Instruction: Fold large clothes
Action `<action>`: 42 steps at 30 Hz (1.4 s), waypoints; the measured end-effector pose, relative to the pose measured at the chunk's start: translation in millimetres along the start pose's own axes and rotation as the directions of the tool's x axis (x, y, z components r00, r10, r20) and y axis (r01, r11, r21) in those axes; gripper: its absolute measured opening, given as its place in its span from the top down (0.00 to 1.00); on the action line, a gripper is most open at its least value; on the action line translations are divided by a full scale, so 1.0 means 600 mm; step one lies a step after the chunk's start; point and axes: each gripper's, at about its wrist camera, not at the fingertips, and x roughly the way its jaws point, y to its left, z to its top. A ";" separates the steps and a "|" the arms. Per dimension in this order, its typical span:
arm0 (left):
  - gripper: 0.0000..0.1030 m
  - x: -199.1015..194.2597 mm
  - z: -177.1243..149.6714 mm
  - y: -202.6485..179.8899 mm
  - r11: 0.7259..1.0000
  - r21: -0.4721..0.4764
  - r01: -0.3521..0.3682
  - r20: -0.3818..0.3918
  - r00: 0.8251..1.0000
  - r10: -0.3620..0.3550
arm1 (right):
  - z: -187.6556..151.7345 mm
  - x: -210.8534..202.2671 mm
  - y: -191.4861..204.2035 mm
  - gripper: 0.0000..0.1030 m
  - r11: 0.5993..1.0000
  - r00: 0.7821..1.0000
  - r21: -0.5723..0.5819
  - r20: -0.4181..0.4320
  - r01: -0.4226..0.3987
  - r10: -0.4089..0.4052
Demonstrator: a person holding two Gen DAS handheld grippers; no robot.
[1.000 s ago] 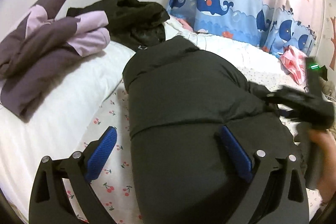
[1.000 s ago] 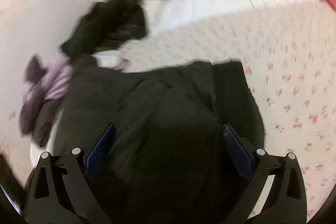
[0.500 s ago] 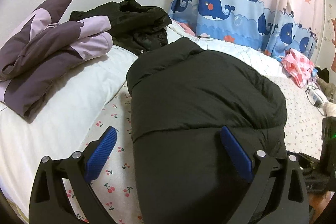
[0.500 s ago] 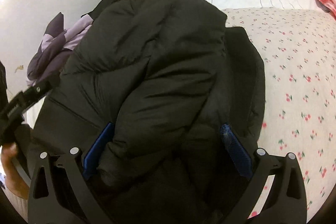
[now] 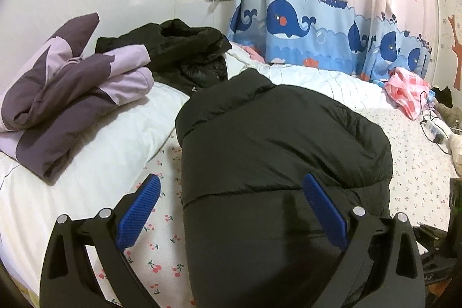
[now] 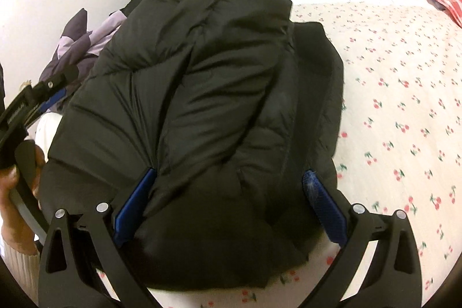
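Note:
A black puffer jacket lies folded into a thick bundle on the cherry-print bed sheet; it also fills the right wrist view. My left gripper is open and hovers over the bundle's near left edge, holding nothing. My right gripper is open, its jaws spread over the bundle's near end, with puffy fabric bulging between them but not pinched. The left gripper's body and the hand holding it show at the left of the right wrist view.
A folded purple and lilac jacket lies on a white pillow at left. Another black garment is heaped by the wall. A whale-print curtain hangs behind. A pink bag and a power strip sit at right.
The right gripper has swung from the far right of the bundle to its near end. The bundle has settled flatter. The left gripper has barely moved.

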 end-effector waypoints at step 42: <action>0.07 -0.110 0.018 -0.041 1.000 -0.003 -0.007 -0.104 0.995 0.007 | 0.031 -0.124 0.162 0.07 0.968 0.976 -0.126 0.071 0.216 -0.208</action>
